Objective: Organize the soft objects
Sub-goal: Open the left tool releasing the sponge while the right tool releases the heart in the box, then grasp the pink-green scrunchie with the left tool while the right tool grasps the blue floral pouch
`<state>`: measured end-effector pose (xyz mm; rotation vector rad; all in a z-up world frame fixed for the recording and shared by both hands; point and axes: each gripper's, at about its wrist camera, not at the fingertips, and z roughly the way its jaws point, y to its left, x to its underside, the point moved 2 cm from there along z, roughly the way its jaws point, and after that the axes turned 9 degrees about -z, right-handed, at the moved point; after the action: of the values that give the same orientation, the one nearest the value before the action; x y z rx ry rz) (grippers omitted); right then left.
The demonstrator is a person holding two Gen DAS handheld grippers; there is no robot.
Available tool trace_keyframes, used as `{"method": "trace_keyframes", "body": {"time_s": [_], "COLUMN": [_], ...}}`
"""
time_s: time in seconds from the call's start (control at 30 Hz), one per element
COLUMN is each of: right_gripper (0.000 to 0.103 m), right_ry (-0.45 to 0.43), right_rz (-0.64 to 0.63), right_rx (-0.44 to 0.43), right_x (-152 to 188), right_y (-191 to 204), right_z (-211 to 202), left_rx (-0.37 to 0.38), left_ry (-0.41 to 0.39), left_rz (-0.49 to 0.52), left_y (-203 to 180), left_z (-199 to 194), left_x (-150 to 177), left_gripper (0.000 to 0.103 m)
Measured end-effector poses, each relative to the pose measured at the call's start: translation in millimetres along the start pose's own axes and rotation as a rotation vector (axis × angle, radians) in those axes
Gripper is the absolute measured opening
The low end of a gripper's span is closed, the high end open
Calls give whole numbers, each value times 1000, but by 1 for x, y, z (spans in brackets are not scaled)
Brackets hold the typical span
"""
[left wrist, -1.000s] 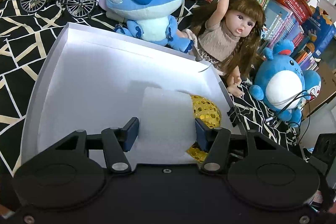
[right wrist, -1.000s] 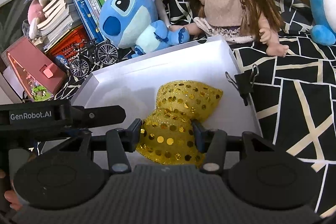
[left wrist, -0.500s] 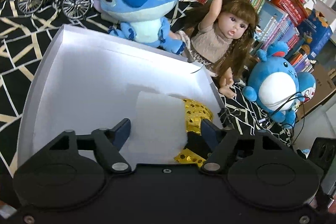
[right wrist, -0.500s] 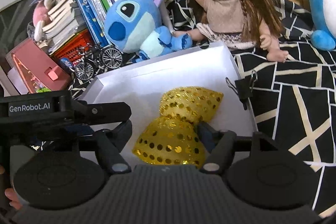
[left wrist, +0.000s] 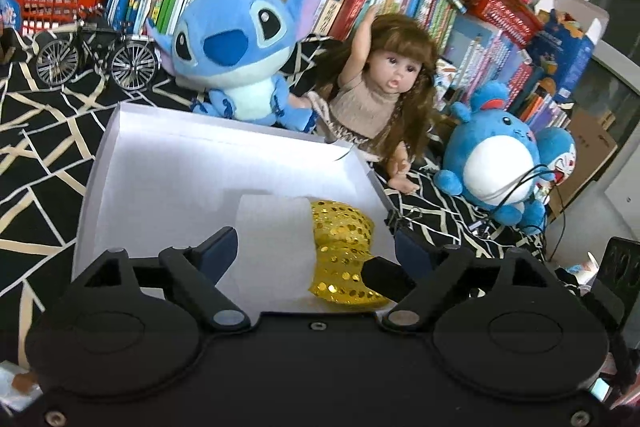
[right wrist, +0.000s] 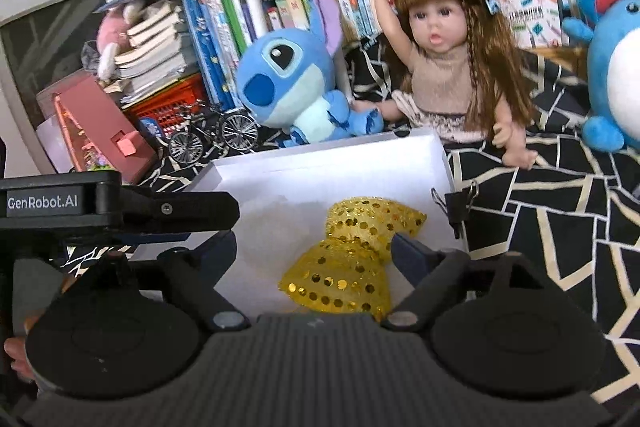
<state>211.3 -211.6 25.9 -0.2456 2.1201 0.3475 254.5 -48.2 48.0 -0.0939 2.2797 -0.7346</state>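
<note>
2 grippers spread wide, gripping nothing: gold sequin bow [right wrist: 352, 251] lies in white box [right wrist: 320, 167] between right gripper [right wrist: 314, 253] fingers; white pad [left wrist: 276, 243] between left gripper [left wrist: 316, 251] fingers.

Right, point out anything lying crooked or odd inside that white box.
The gold sequin bow lies askew near the white box's right wall, one lobe puckered, partly overlapping a white pad. A black binder clip grips the right rim. Both tongs, left and right, are open.

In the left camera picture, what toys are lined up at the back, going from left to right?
toy bicycle → blue Stitch plush → doll → round blue plush
</note>
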Motion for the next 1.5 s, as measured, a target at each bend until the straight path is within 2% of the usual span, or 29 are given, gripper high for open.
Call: {"method": "trace_keyframes", "body": {"time_s": [0.33, 0.67, 0.87, 1.23, 1.5], "right_gripper": [94, 102, 103, 103, 103], "right_ry": [-80, -136, -151, -162, -136], "right_rz": [-84, -150, -180, -250, -237], "right_rx": [29, 59, 83, 124, 145], "right_x": [14, 42, 60, 91, 114], "right_y": [19, 38, 48, 67, 71], "right_z": [-44, -81, -94, -110, -113], "left_rx": [22, 12, -12, -54, -100], "left_ry": [-82, -130, -188, -246, -280], "left_rz": [58, 113, 152, 172, 239], "left_y": [1, 14, 22, 40, 48], "left_z": [-51, -94, -118, -146, -159], "left_x": [22, 64, 92, 133, 162], "left_gripper": [90, 92, 94, 96, 97]}}
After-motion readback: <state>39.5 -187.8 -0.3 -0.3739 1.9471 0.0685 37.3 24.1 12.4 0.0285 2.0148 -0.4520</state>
